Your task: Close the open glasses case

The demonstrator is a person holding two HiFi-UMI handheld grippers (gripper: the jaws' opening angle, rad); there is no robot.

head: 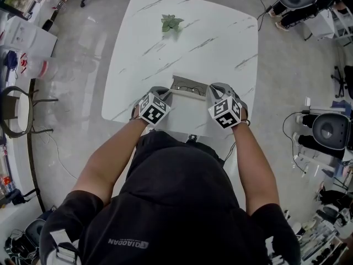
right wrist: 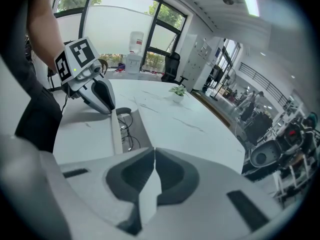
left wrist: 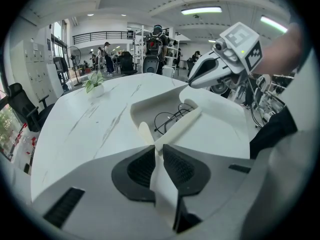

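Both pairs of jaws are closed on the task's thing: in the left gripper view the dark pads of the left gripper (left wrist: pixel 157 149) pinch a thin white flap (left wrist: pixel 165 189) that runs out from the open white glasses case (left wrist: pixel 145 109), and in the right gripper view the right gripper (right wrist: pixel 154 151) presses its pads together on a like thin white sheet of the same case (right wrist: pixel 145 199). Seen from the head view, the case (head: pixel 190 87) lies near the lower edge of the white marble-patterned table (head: pixel 182 32), in the middle of the frame just above the person's dark hooded top (head: pixel 176 203). The left gripper (head: pixel 167 91) is at its left end and the right gripper (head: pixel 212 87) at its right end, both pointing down and away from the person. Each gripper's marker cube faces up towards the camera. A pair of thin dark wire-rimmed glasses (left wrist: pixel 170 118) lies inside the case's tray, just beyond the left jaws. Across the case, the right gripper (left wrist: pixel 192 84) shows at the upper right of the left gripper view, and the left gripper (right wrist: pixel 111 110) at the upper left of the right gripper view. A small green potted plant (head: pixel 171 22) stands well apart from the case, near the table's top edge in the head view. Grey floor (head: pixel 83 65) surrounds the table.
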